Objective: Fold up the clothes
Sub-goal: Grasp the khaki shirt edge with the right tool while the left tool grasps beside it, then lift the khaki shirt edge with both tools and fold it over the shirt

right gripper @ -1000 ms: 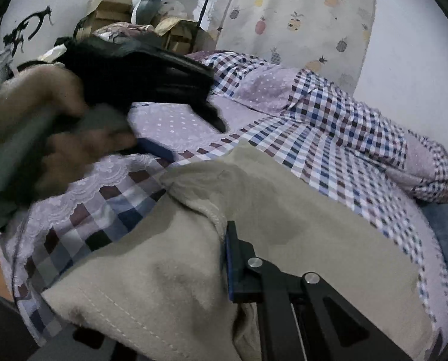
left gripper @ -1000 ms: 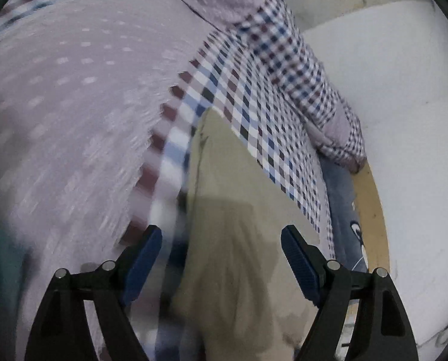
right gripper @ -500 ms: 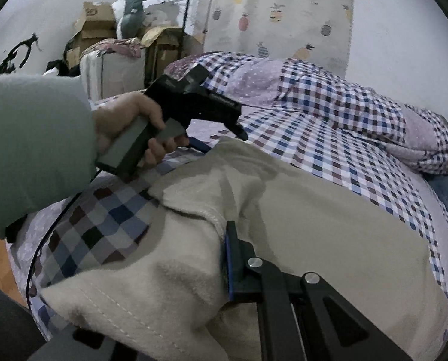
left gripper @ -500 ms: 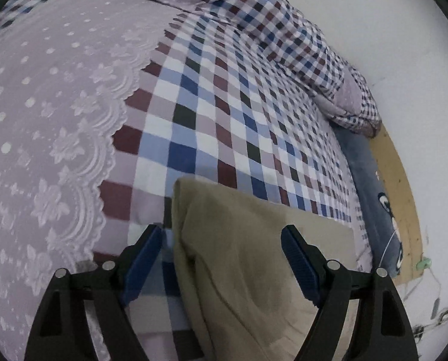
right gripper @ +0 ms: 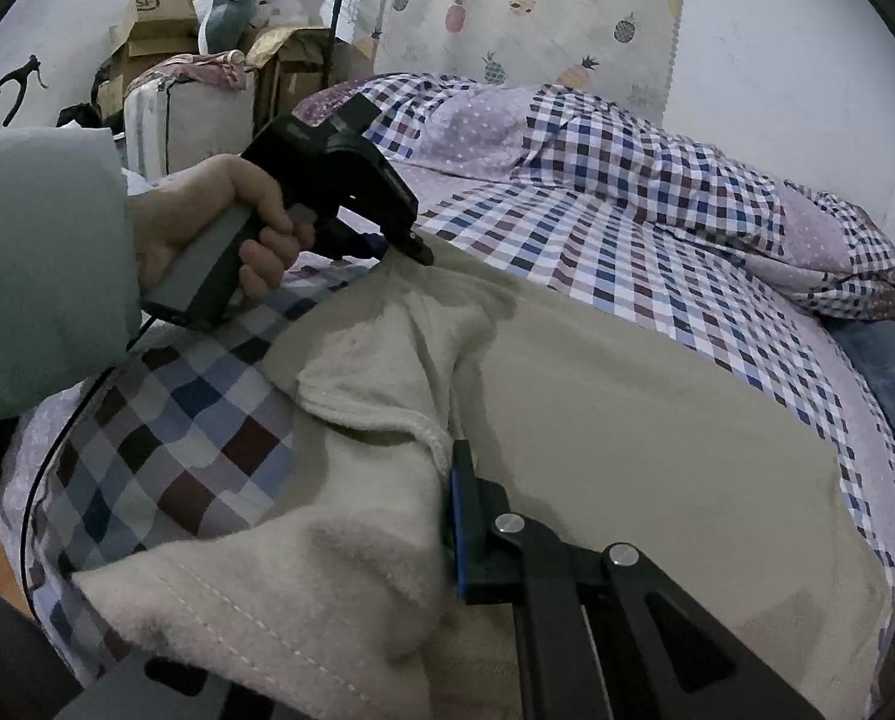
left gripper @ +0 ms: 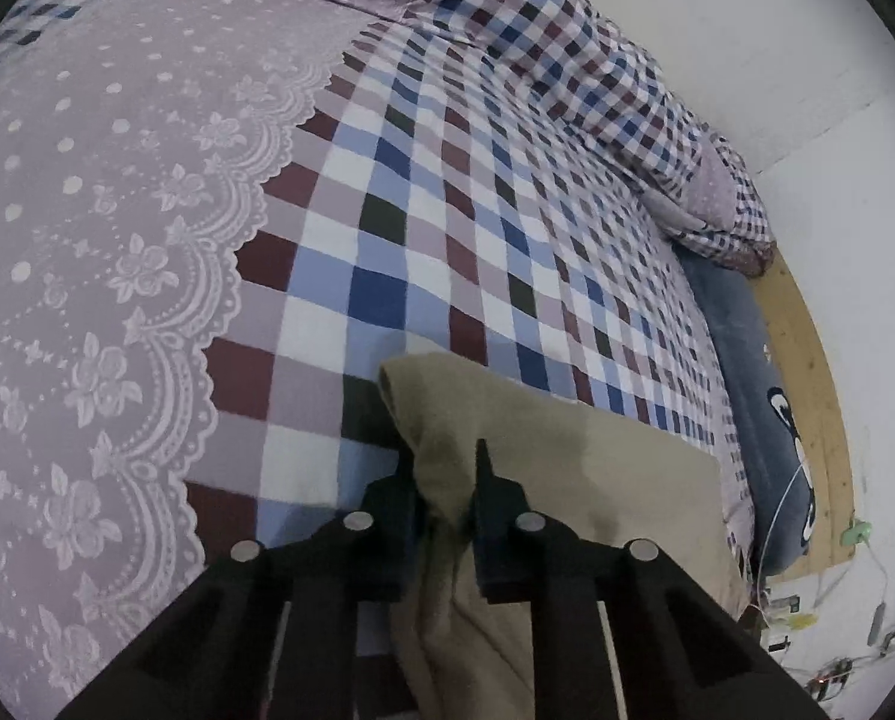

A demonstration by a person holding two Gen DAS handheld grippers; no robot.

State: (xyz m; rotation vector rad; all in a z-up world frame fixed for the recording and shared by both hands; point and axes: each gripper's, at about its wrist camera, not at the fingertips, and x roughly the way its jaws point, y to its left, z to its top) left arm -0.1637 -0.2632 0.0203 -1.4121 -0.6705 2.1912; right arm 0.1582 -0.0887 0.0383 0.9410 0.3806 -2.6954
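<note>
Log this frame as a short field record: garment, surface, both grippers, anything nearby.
garment: beige garment, partly folded, fleecy inner side showing at the near edge
surface: checked bedspread with a lilac lace-print panel
left gripper: shut on the garment's far corner
right gripper: shut on the near edge; only one finger visible, cloth covers the other
nearby: blue cushion at the bed's far side, cardboard boxes behind

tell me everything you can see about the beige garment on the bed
The beige garment is a soft, fleecy-lined piece of clothing lying on the checked bedspread. Its near edge is turned back, showing the paler fuzzy inside and a stitched hem. A darker patch marks the smooth outer face. The left claw is shut on one corner, and the right claw pinches another bunched fold.
</note>
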